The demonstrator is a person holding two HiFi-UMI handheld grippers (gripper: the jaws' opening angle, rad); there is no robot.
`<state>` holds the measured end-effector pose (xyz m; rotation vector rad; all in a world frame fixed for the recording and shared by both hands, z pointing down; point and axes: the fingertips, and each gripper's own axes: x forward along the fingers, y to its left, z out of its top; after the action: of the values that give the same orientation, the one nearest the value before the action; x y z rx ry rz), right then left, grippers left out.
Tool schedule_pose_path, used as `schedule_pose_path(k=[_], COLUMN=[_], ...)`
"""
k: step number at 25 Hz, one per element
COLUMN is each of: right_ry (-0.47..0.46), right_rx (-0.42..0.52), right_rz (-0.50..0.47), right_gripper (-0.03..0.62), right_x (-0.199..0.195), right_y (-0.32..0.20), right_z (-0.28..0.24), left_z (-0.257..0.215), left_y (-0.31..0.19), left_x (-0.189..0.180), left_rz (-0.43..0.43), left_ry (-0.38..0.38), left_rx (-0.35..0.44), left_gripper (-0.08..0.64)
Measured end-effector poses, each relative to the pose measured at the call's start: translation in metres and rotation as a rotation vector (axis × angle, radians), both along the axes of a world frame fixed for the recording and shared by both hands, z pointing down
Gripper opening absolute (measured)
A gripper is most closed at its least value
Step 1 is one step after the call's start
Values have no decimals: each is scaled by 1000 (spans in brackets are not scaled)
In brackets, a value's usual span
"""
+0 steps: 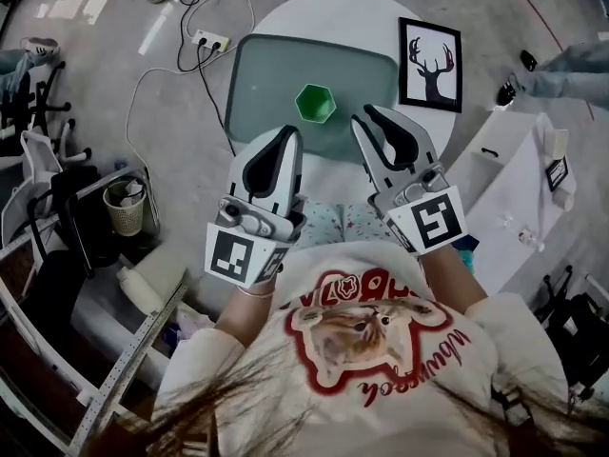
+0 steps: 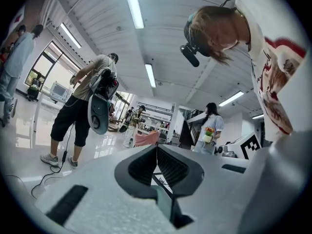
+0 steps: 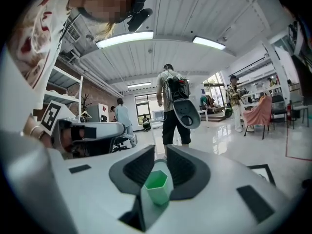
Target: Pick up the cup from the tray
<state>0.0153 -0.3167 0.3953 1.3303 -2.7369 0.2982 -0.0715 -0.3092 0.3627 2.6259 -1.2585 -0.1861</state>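
While the green cup (image 1: 315,103) stands upright on the tray (image 1: 249,74) on the round bench (image 1: 324,12), the left gripper (image 1: 288,133) and right gripper (image 1: 364,115) hover just short of it. In the left gripper view, the fingers (image 2: 141,167) press together, empty. In the right gripper view, the fingers (image 3: 139,167) are all but closed on nothing, with the cup (image 3: 157,185) beyond them.

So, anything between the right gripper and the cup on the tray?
Nothing visible. The green cup stands alone on the tray, and only bare tray shows between it and the right gripper. The framed deer picture lies off to the side. The jaws are shut.
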Motion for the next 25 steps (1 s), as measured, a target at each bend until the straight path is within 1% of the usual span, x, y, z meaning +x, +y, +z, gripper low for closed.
schedule_pose_path(k=[3, 6, 9, 11, 13, 18, 22, 25], right_ry=[8, 36, 54, 84, 114, 153, 150, 166], right_rx=[-28, -56, -89, -110, -123, -166, -190, -204], right_rz=[-22, -51, -90, -104, -110, -105, -123, -128], right_gripper=[85, 121, 129, 133, 141, 157, 164, 170], right_x=[-6, -15, -25, -26, -28, -32, -37, -38], right_y=[3, 7, 12, 15, 14, 9, 5, 2], right_z=[15, 32, 49, 64, 75, 95, 108, 119], left_z=[11, 18, 28, 31, 34, 44, 52, 58], left_y=[1, 4, 9, 12, 14, 20, 21, 22], left_x=[-1, -3, -9, -10, -11, -18, -20, -21], left_rz=[2, -5, -17, -24, -30, -51, -64, -72], left_ry=[8, 24, 16, 21, 35, 38, 42, 36], left_rx=[-18, -42, -41, -45, -57, -66, -84, -90], left_gripper=[14, 14, 14, 14, 14, 14, 15, 14])
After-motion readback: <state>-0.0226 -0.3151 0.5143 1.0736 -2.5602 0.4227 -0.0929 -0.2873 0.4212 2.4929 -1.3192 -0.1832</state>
